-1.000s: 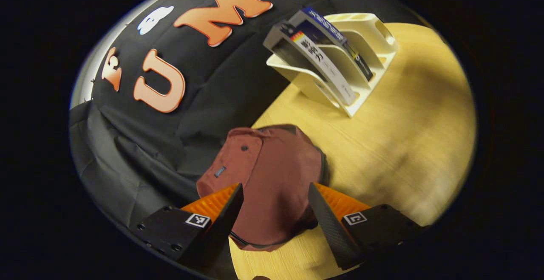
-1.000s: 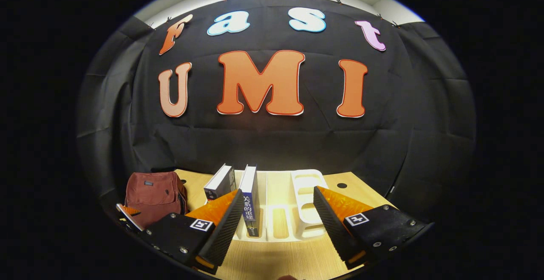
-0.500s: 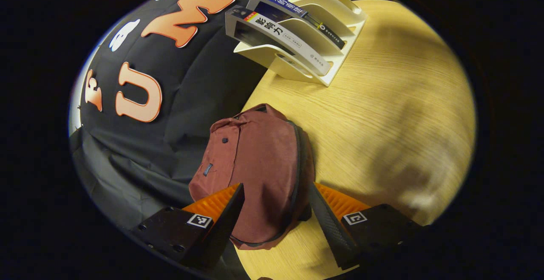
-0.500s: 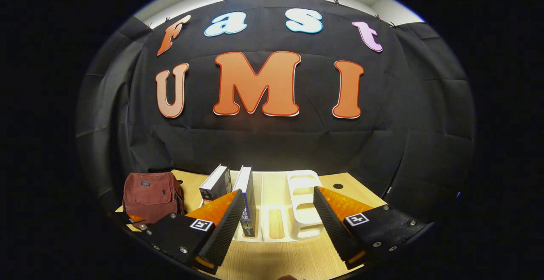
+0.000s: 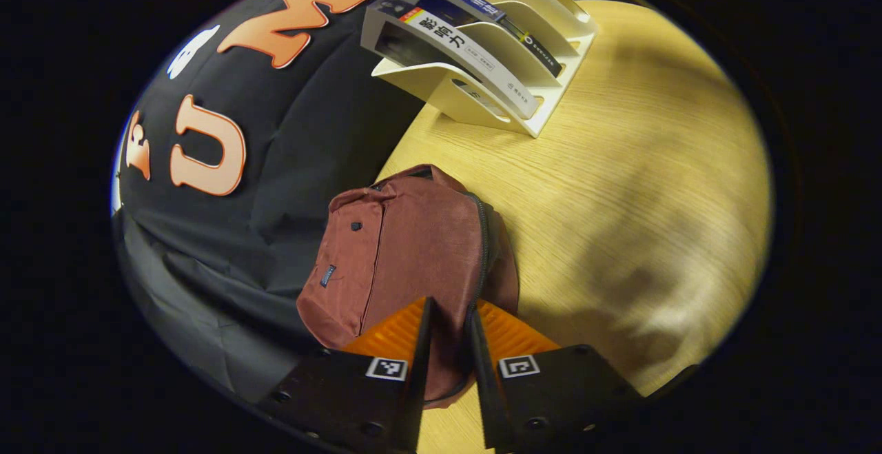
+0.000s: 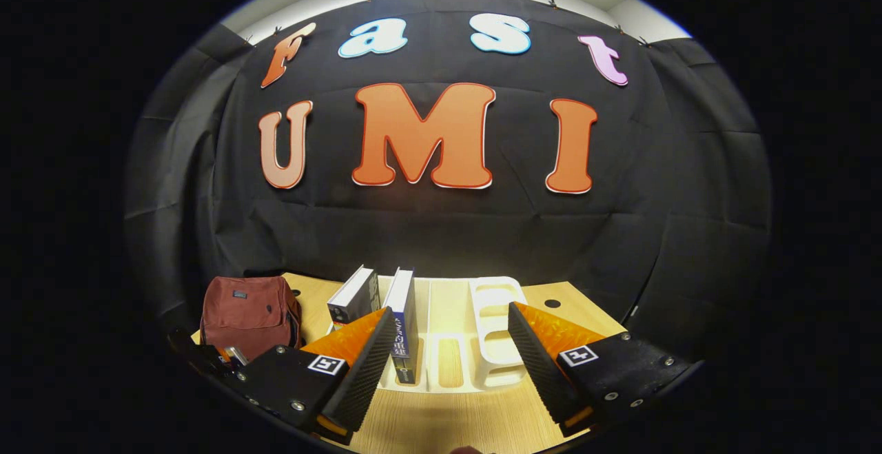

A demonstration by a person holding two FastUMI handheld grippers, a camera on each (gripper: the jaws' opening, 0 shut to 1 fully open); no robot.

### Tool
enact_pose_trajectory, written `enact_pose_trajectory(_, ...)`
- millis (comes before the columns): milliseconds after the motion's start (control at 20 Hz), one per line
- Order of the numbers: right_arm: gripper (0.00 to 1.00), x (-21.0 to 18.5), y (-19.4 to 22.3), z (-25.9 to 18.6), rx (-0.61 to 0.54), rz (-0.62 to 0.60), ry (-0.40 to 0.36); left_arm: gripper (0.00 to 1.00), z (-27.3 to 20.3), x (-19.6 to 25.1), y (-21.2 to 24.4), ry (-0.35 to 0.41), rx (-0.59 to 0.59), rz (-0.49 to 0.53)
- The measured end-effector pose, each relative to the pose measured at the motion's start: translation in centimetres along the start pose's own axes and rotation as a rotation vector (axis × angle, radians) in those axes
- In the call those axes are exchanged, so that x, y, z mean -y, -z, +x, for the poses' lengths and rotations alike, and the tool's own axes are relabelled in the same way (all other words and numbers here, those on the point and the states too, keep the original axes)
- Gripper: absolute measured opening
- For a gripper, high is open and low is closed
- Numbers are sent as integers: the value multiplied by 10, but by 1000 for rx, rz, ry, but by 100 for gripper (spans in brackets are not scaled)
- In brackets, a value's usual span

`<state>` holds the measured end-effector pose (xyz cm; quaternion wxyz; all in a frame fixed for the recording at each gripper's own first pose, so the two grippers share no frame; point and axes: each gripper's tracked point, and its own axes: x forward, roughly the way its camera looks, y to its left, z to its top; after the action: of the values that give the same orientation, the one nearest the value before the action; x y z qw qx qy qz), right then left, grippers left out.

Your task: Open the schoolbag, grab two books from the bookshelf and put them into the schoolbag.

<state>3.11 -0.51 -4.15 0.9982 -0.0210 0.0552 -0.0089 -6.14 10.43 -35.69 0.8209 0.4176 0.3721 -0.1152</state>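
1. The maroon schoolbag (image 5: 406,247) was shown resting on the wooden worktop (image 5: 620,185) against the booth's black cloth wall, its zip still closed along the edge facing the bookshelf.
2. The left hand-held gripper (image 5: 448,330) was shown with its jaws narrowed to a slim gap over the near end of the schoolbag's zip line; whether the zip pull itself was pinched could not be told.
3. The white bookshelf (image 5: 544,106) was shown well apart from the schoolbag, with two books (image 5: 468,47) leaning in its slots.
4. In the right gripper view, the right hand-held gripper (image 6: 448,351) was shown held wide and empty in front of the bookshelf (image 6: 493,344), with the books (image 6: 400,302) just beyond its left finger and the schoolbag (image 6: 248,313) off to the left.
5. The step in hand was judged to be the opening of the schoolbag; a pull along the zip was judged to be required next, before any book was grasped.
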Motion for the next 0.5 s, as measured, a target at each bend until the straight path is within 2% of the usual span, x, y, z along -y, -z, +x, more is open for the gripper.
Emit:
enact_pose_trajectory(50, 97, -8, 1, 3, -19, 2, -26, 7, 0, -6, -4, 22, 3, -9)
enact_pose_trajectory(100, 97, -16, 3, 6, -42, 0, -52, 14, -4, -11, -5, 48, 1, -30)
enact_pose_trajectory(250, 97, -39, 3, 18, -93, -20, -115, 6, -9, -36, -16, 94, 9, -82)
enact_pose_trajectory(500, 97, -82, 4, 41, -190, -79, -210, 4, -21, -88, -33, 152, 48, -125)
